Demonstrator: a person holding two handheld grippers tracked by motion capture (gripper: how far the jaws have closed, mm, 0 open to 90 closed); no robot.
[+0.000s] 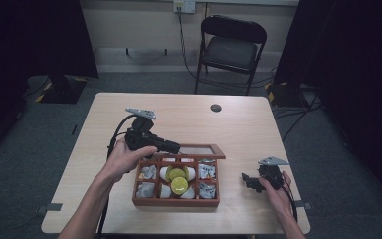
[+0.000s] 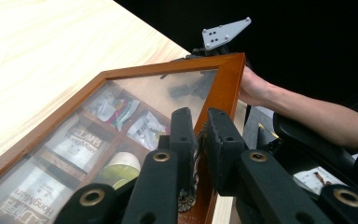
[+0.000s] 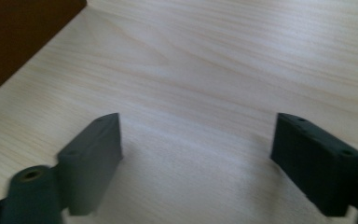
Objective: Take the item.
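a wooden box [image 1: 176, 201] sits near the front middle of the tabletop [image 1: 238, 124], its compartments filled with packets [image 1: 148, 172] and yellow-topped cups [image 1: 179, 185]. its glass lid [image 2: 121, 112] is raised, and the lid's frame edge is pinched between the nearly closed jaws of the left hand-held gripper [image 2: 198, 140]. the right hand-held gripper [image 3: 198, 154] is held just right of the box, low over bare tabletop, jaws apart with nothing between them.

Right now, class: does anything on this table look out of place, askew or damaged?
Nothing spilled or damaged. Only the wooden box's glass lid stands raised, because the left gripper is clamped on its frame; the packets and cups sit in their compartments.
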